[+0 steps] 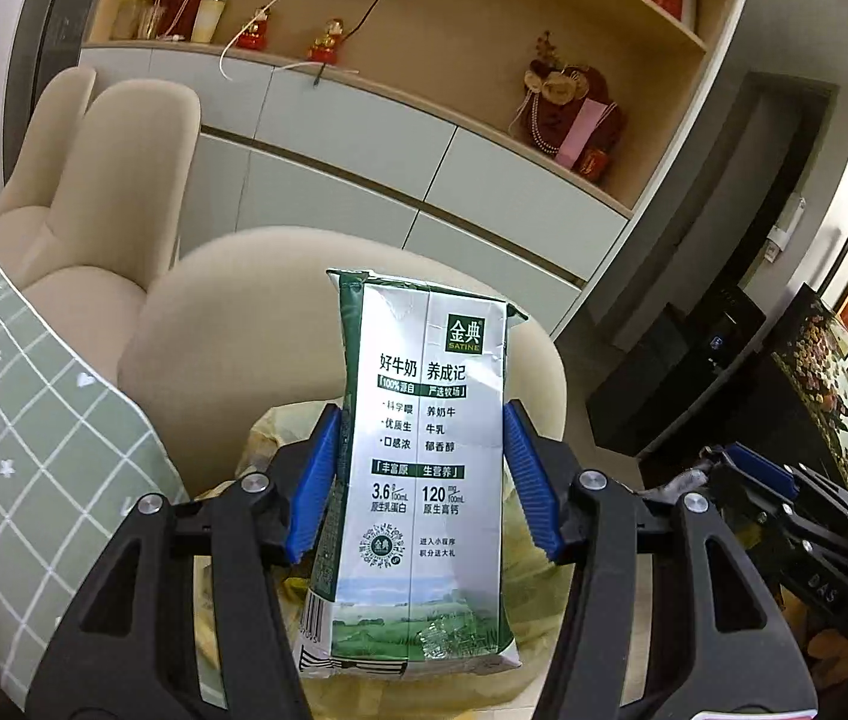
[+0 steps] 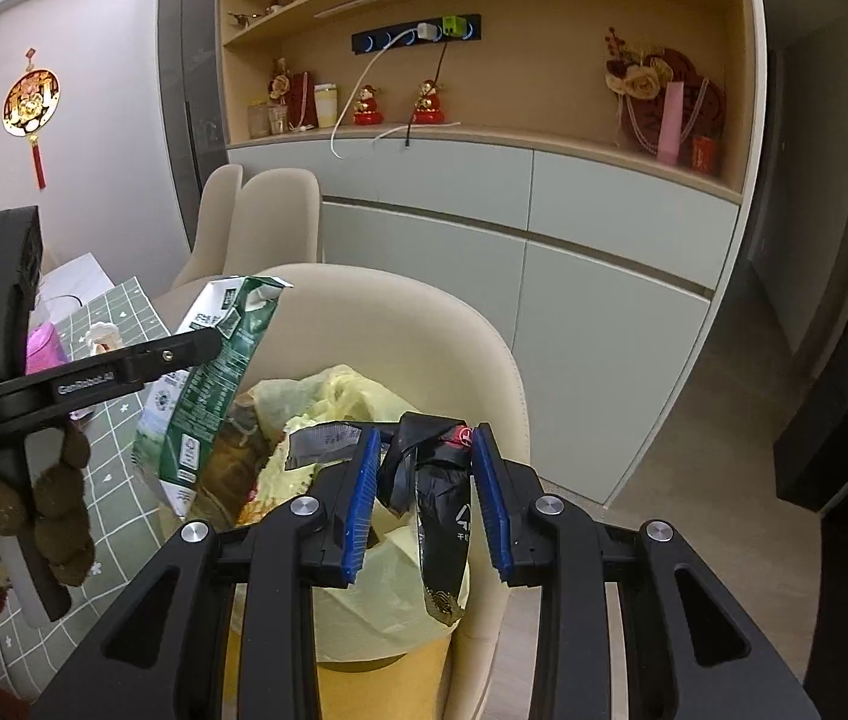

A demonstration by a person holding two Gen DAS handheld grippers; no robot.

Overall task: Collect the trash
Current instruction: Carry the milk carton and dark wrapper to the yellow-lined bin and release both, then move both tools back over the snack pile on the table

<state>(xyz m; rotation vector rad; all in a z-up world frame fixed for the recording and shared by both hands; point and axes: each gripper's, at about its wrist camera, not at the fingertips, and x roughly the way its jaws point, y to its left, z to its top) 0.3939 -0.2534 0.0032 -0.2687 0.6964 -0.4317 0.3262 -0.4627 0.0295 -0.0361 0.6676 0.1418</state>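
- The left gripper (image 1: 424, 474) was clenched on a flattened milk carton (image 1: 418, 468), its blue pads pressed against the carton's two long edges; the carton stood nearly upright between them, printed face toward the camera.
- Seen from the right wrist, that same milk carton (image 2: 208, 378) hung tilted just above and to the left of the bin (image 2: 388, 606), its lower end over the bin's rim.
- The bin was lined with a pale yellow bag, and it already held crumpled wrappers and paper; it was the thing everything else sat around.
- The right gripper (image 2: 424, 492) was grasping a crumpled black wrapper (image 2: 430, 480), pinched between its blue pads; the wrapper's loose end drooped down over the bin's yellow liner.
- Both grippers were close together above the bin, the left one to the left of the right one.
- A gloved hand (image 2: 58, 498) in a brown knitted glove held the left gripper's handle, to the left of the bin.
- A beige chair (image 2: 424, 330) stood right behind the bin, its curved back rising past the bin's rim.
- A table with a green checked cloth (image 2: 118, 468) lay to the left of the bin, just beside it, with small bits of clutter on it.
- Behind the bin and chair, farther back, a cabinet (image 2: 544, 210) with open shelves ran along the wall.
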